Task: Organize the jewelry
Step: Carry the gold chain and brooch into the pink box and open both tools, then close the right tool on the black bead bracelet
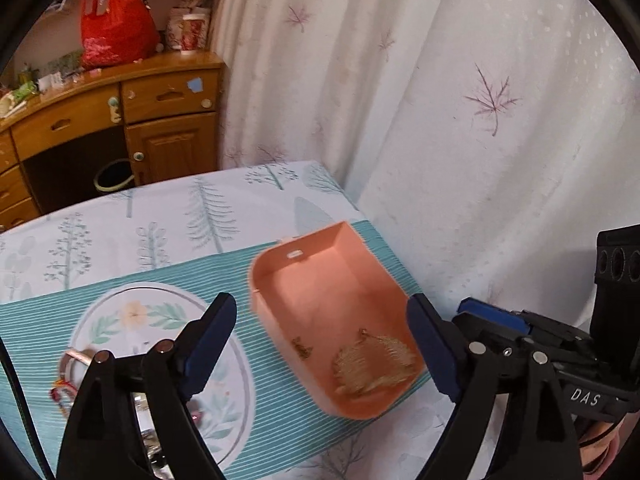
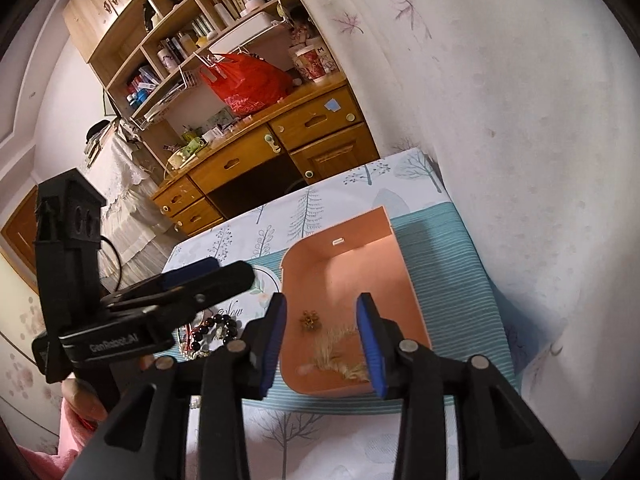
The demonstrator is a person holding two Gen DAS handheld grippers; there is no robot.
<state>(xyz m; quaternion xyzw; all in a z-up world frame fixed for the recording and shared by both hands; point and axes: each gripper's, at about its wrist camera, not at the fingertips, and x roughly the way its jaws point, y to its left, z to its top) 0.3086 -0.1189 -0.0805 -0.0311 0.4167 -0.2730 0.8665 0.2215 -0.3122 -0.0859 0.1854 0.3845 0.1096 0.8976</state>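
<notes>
A pink open box (image 1: pixel 320 280) lies on the teal striped mat, also in the right wrist view (image 2: pixel 360 256). Inside lie a gold leaf-shaped piece (image 1: pixel 372 368) and a small gold piece (image 1: pixel 302 348); both show in the right wrist view, the gold leaf-shaped piece (image 2: pixel 340 356) and the small gold piece (image 2: pixel 310 320). My left gripper (image 1: pixel 322 344) is open and empty, hovering over the box's near end. My right gripper (image 2: pixel 322 344) is open and empty above the box. A heap of jewelry with a black bead bracelet (image 2: pixel 218 326) lies on a round plate (image 1: pixel 120 312) left of the box, partly hidden by the grippers.
A white curtain (image 1: pixel 460 100) hangs right behind the table. A wooden desk (image 1: pixel 120 120) with a red bag (image 1: pixel 116 28) stands beyond the table's far edge. The tree-print tablecloth (image 1: pixel 160 216) covers the table.
</notes>
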